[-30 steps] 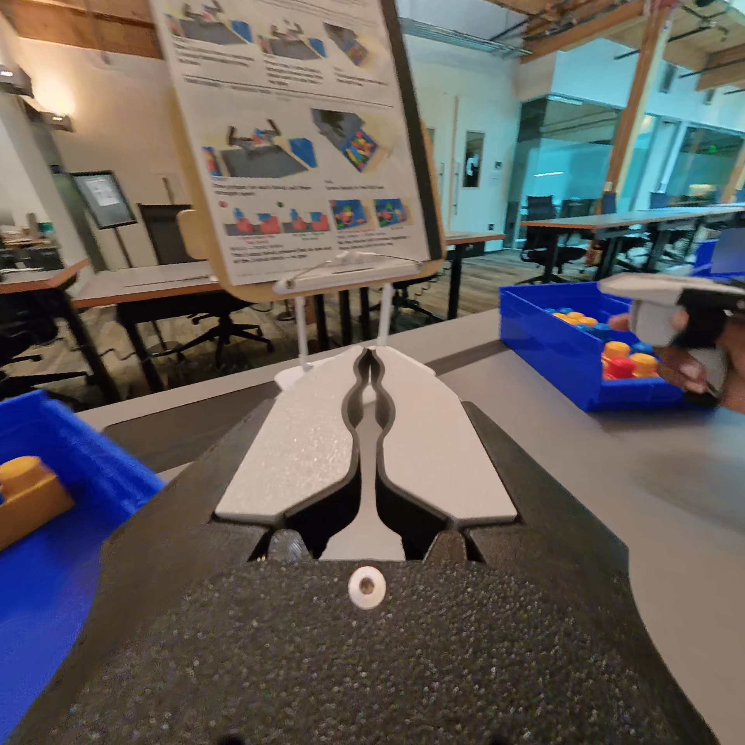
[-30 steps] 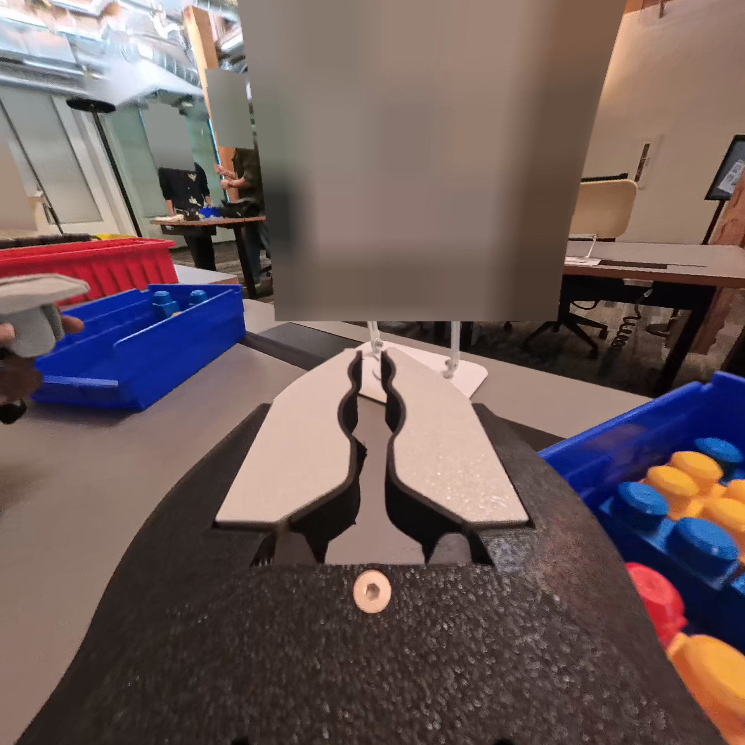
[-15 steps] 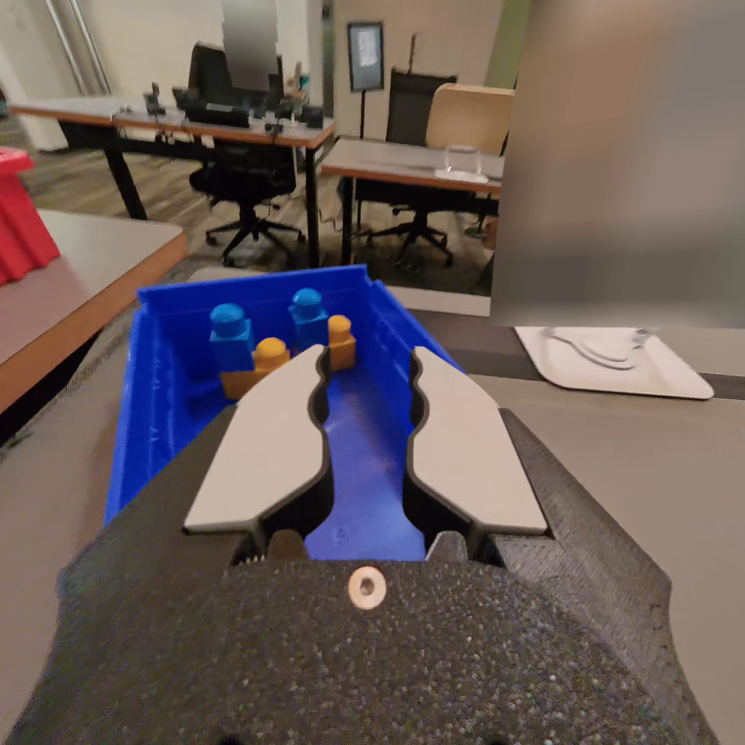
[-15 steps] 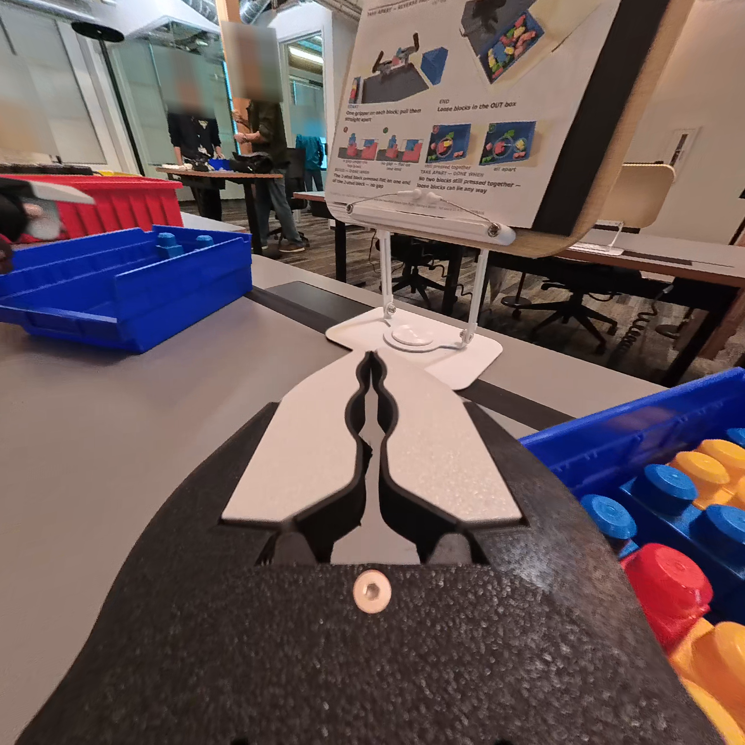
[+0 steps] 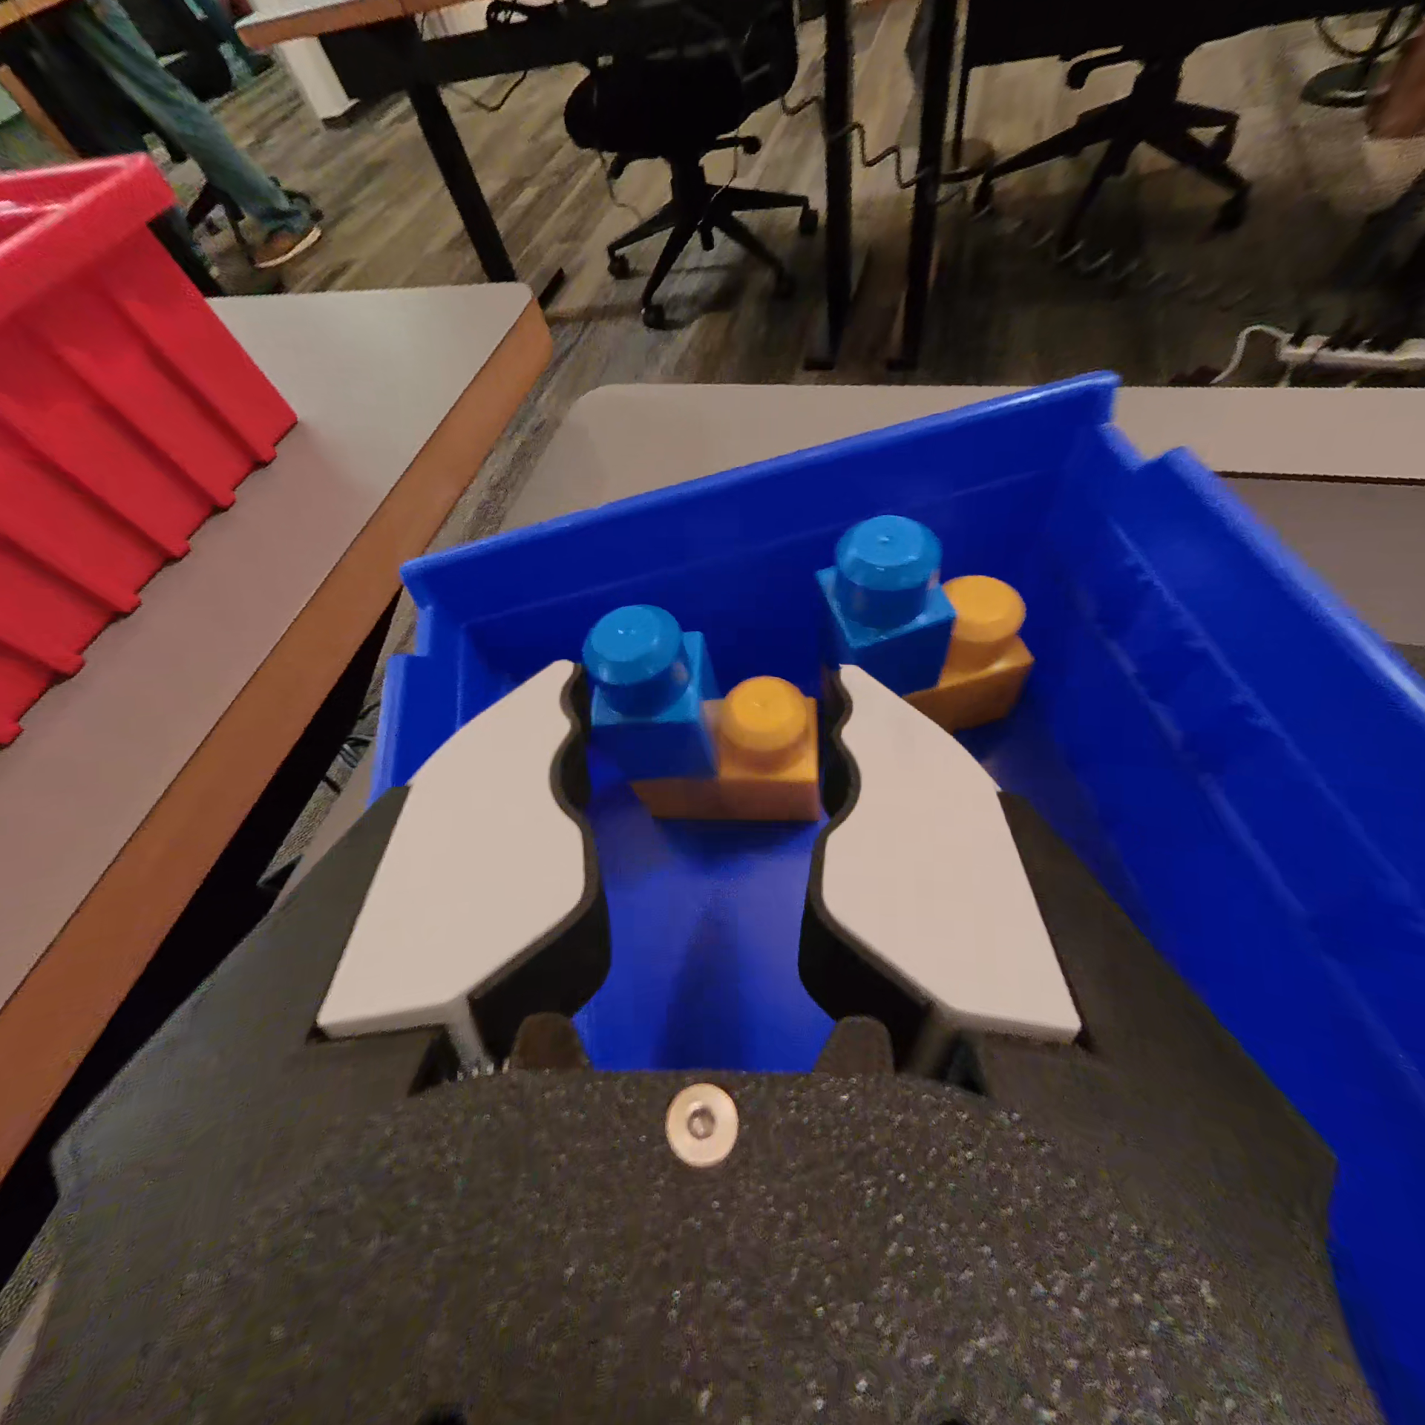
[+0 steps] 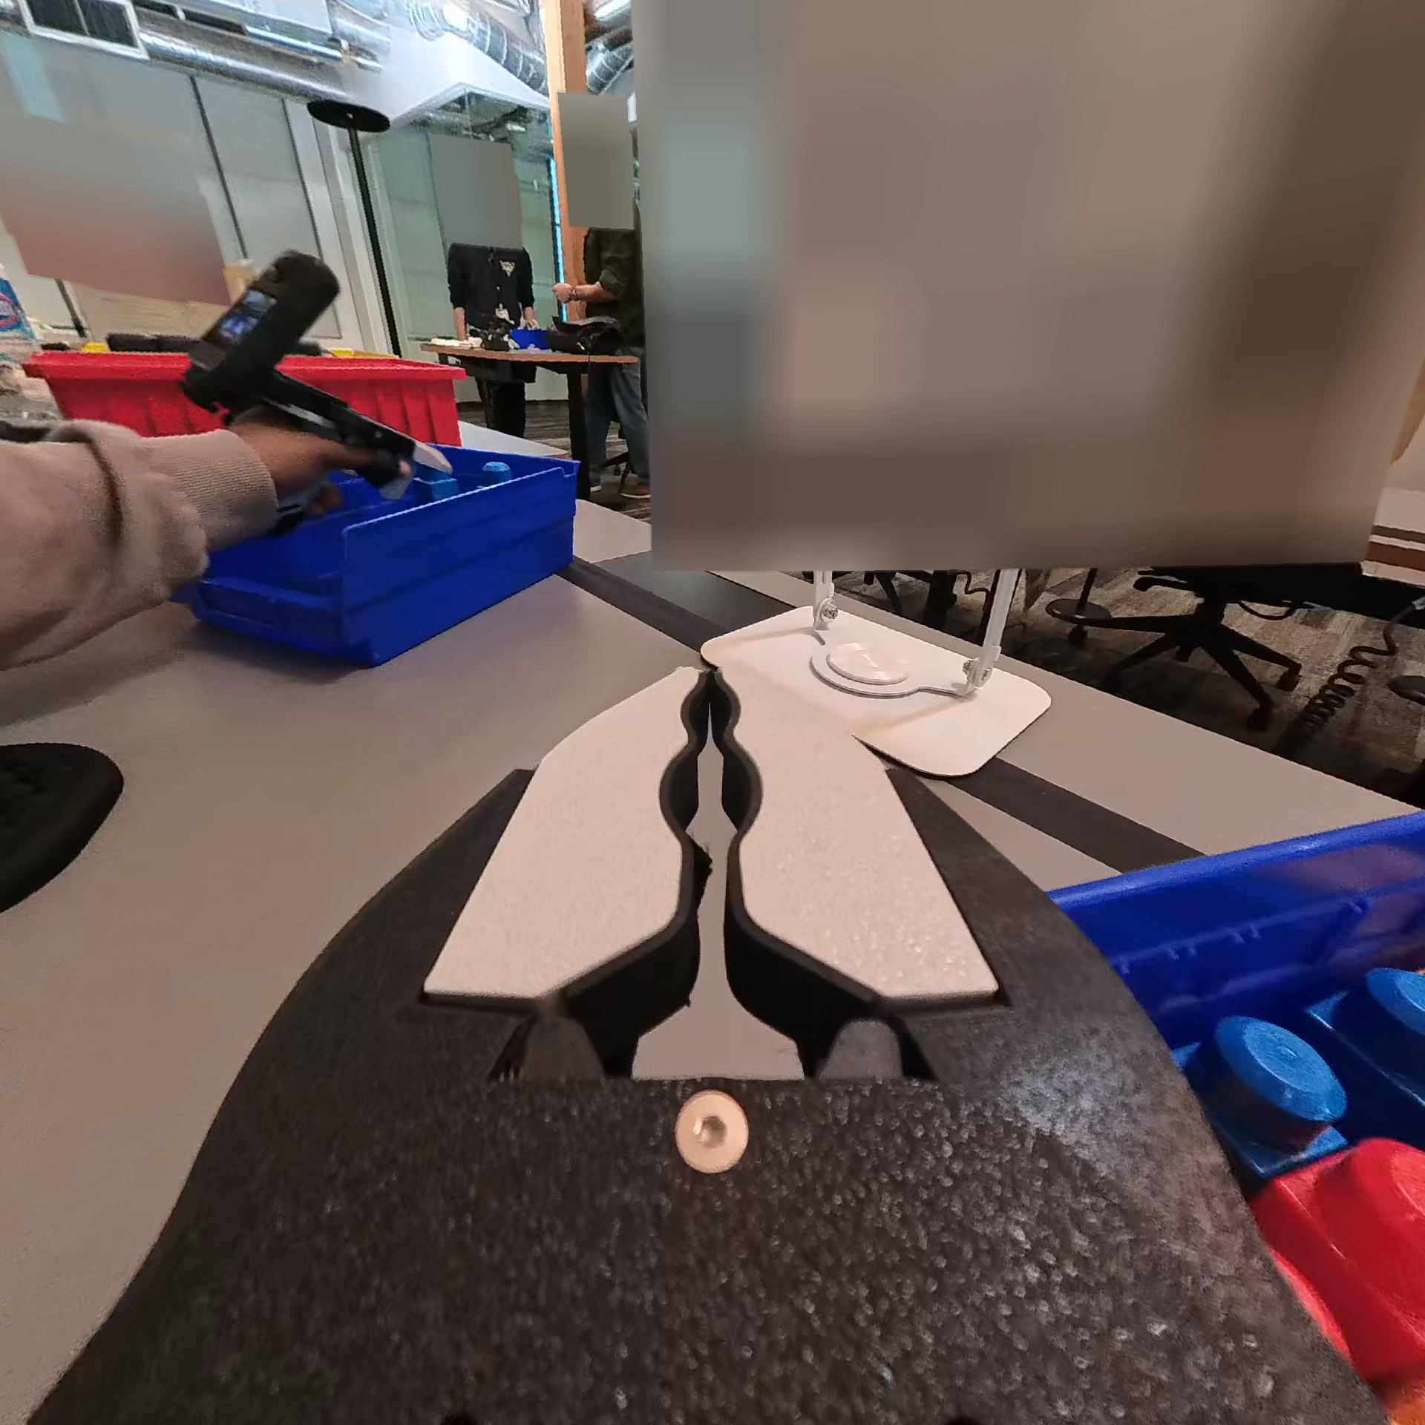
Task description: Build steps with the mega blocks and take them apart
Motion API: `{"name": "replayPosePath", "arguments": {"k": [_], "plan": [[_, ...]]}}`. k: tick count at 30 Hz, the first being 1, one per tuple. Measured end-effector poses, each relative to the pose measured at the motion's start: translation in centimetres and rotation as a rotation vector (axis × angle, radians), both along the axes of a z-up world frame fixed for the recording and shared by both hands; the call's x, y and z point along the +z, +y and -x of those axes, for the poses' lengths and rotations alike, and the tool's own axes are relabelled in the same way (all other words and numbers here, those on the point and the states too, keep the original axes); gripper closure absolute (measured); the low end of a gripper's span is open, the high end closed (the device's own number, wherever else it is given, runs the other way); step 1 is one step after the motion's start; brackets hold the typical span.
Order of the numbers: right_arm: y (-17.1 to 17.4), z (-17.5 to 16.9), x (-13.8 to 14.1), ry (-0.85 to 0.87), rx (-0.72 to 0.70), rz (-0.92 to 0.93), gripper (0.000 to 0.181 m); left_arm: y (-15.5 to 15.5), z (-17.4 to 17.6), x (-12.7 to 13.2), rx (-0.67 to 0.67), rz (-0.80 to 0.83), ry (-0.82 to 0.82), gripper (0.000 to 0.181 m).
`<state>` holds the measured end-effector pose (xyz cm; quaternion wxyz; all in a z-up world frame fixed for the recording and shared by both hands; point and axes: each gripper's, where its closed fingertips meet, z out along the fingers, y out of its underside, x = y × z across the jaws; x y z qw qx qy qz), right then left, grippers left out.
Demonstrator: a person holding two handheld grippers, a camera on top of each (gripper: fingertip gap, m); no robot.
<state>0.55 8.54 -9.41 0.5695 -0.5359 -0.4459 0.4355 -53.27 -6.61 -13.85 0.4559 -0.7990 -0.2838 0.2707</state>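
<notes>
My left gripper [image 5: 703,678] is open inside a blue bin [image 5: 1203,694], its fingertips on either side of a two-block step: a blue block [image 5: 648,694] stacked on an orange block [image 5: 759,759]. A second blue-on-orange step [image 5: 917,624] stands behind it to the right. My right gripper [image 6: 711,678] is shut and empty above the grey table [image 6: 308,771]. In the right wrist view the left gripper [image 6: 409,470] shows reaching into the far blue bin [image 6: 401,555]. A second blue bin [image 6: 1234,917] at the right holds blue [image 6: 1272,1076] and red blocks [image 6: 1357,1234].
A white stand [image 6: 887,686] with a board stands at the table's back. A red bin [image 5: 92,401] sits on the neighbouring table to the left. A black pad [image 6: 46,810] lies at the table's left. People stand at a far table [image 6: 532,362]. Office chairs stand beyond. My right fingertips sit around 55 cm from my left ones.
My left gripper swung left from the stand, opened, and moved down into the blue bin around the near step. My right gripper stayed shut and shifted slightly.
</notes>
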Motion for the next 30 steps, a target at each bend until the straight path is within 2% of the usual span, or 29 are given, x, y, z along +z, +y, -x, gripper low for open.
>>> {"name": "replayPosePath", "arguments": {"k": [4,11,16,21,25,30], "plan": [[0.2,-0.1,-0.1,-0.004,-0.001,0.000,0.181,0.1,2.4,-1.3,0.043,0.027,-0.004,0.123],[0.1,0.1,-0.5,-0.022,0.017,0.003,0.181,1.0,3.7,-3.6,0.055,0.094,-0.045,0.122],[-0.3,0.3,-0.7,-0.035,0.036,-0.004,0.181,1.2,4.1,-3.6,0.049,0.114,-0.011,0.140],[-0.8,0.5,-0.8,-0.045,0.057,-0.014,0.181,0.9,3.8,-3.4,0.047,0.125,0.006,0.141],[-1.1,0.5,-0.5,-0.040,0.067,-0.020,0.181,0.6,2.6,-0.5,0.026,0.006,0.049,0.141],[-1.9,0.8,-0.5,-0.044,0.092,-0.029,0.181,0.1,-1.1,7.0,-0.040,-0.210,0.150,0.142]]}}
